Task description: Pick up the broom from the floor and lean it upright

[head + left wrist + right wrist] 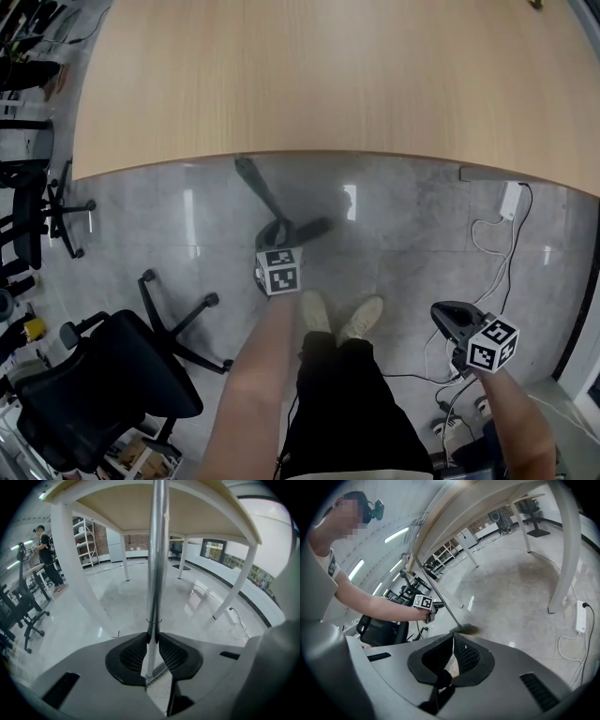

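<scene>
The broom stands steeply tilted. Its metal handle [157,550] runs up against the wooden table's edge [234,157], and its dark head [465,629] rests on the floor. In the head view the handle [255,185] slants from the table edge down to the head [314,228]. My left gripper [153,637] is shut on the handle part-way up, and it also shows from above [275,232] and from the side [432,607]. My right gripper [446,315] hangs apart at the lower right, its pads meeting at the tips [452,638] with nothing between them.
A black office chair [103,384] stands at the lower left, with more chairs [33,202] along the left edge. A white power strip [511,199] and cables lie at the right. White table legs [70,559] rise ahead. A person [46,550] stands far left. Shoes [342,319] are below.
</scene>
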